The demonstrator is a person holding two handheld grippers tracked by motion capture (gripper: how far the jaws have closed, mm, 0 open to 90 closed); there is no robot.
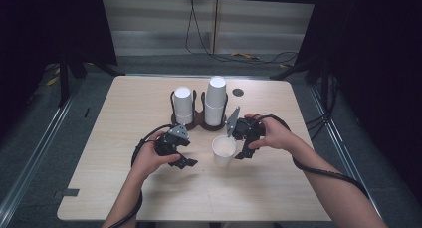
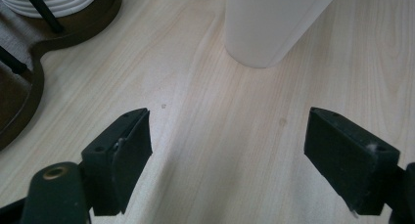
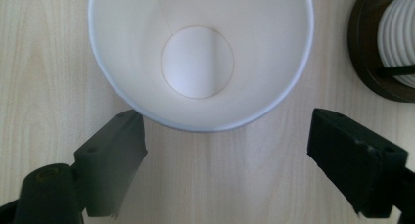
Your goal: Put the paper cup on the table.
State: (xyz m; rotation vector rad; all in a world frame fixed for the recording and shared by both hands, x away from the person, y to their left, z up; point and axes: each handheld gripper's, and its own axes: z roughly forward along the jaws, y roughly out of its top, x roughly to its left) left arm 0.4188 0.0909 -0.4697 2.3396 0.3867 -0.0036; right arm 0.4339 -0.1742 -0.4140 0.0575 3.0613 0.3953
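The right tongs (image 1: pixel 238 147) are held released just right of an upright white paper cup (image 1: pixel 223 151), and nothing is gripped by them. In the right gripper view the two black jaws are seen spread wide over bare wood, with the open mouth of the cup (image 3: pixel 200 57) lying just beyond their tips and untouched by either jaw; the cup is looked into from above and its inside is seen to be clean.

The left tongs (image 1: pixel 185 156) are likewise held released, to the left of the cup and near it but apart from it. In the left gripper view the jaws are spread wide with only the surface (image 2: pixel 215 150) between them, and the lower wall of the cup (image 2: pixel 269 23) is seen farther off.

The cup stands on the light wooden surface (image 1: pixel 124 118), near the middle and between the two tongs. Just beyond it, on the far side, a dark brown holder (image 1: pixel 198 119) is placed, in which two stacks of upturned white cups (image 1: pixel 199 103) are kept, the right stack being the taller.
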